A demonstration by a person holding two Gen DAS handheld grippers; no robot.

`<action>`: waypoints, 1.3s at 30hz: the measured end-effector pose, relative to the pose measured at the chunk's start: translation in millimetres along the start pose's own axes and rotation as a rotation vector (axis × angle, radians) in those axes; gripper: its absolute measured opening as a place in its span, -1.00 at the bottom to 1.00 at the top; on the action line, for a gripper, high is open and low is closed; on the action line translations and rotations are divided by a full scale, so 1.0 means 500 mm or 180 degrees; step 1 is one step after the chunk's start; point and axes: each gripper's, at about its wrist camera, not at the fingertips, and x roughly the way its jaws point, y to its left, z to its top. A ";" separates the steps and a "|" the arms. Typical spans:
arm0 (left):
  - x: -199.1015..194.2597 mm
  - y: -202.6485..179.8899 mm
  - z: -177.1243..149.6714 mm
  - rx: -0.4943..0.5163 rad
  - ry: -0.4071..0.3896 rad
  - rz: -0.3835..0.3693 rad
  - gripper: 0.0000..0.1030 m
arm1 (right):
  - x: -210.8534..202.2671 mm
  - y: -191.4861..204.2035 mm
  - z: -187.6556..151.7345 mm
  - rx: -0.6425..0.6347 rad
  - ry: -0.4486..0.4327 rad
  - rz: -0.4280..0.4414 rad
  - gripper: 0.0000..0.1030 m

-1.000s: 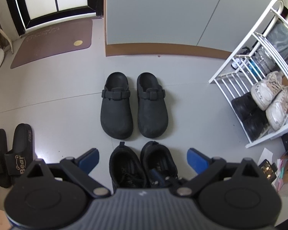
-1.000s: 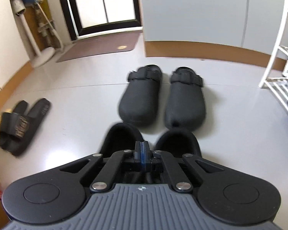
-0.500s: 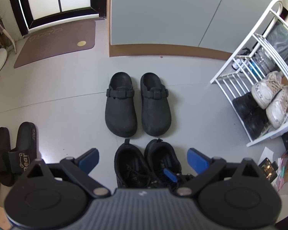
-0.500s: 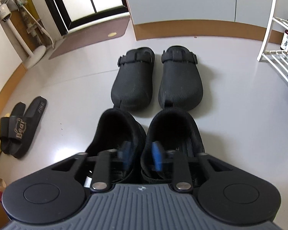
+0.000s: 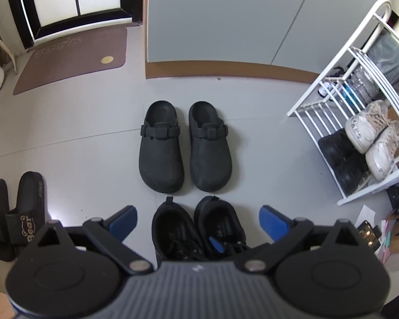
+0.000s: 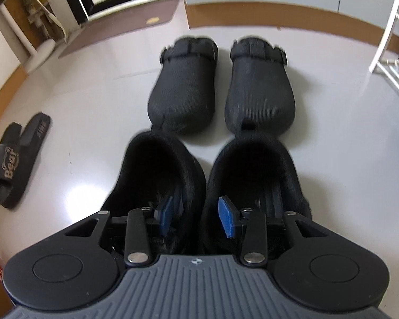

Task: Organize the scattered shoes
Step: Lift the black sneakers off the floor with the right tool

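The right gripper (image 6: pixel 196 214) sits low at the bottom centre of its own view, jaws parted with 1 blue pad inside each of the 2 black sneakers (image 6: pixel 204 183). The pads straddle the 2 inner collar walls, where the shoes meet side by side, but do not press on them yet; nothing is clamped. In the left wrist view the left gripper (image 5: pixel 196 219) hovers released, jaws spread wide above the same pair, which lies at the lower centre of that frame, with 1 blue pad of the right gripper showing inside the right-hand sneaker.

Just above the sneakers in both frames, the 2 black clogs (image 5: pixel 185 148) stand paired, toes nearly touching the sneaker heels. The black slides (image 5: pixel 16 212) lie at the lower left, and the white rack (image 5: pixel 359 101), already holding white sneakers (image 5: pixel 372 138), stands at the right edge.

The main risk is a partial pinch: if the jaws close while off centre, they may catch only 1 collar, and the other sneaker would stay on the floor or drop during the lift. The soft fabric collars may also fold and slip from the pads. A tilted lift could swing the heels into the clogs and knock that tidy pair askew.
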 end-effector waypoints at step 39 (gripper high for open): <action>-0.004 -0.012 -0.005 0.0086 -0.0044 0.0050 0.93 | 0.040 -0.004 -0.041 -0.0096 0.0087 0.0071 -0.55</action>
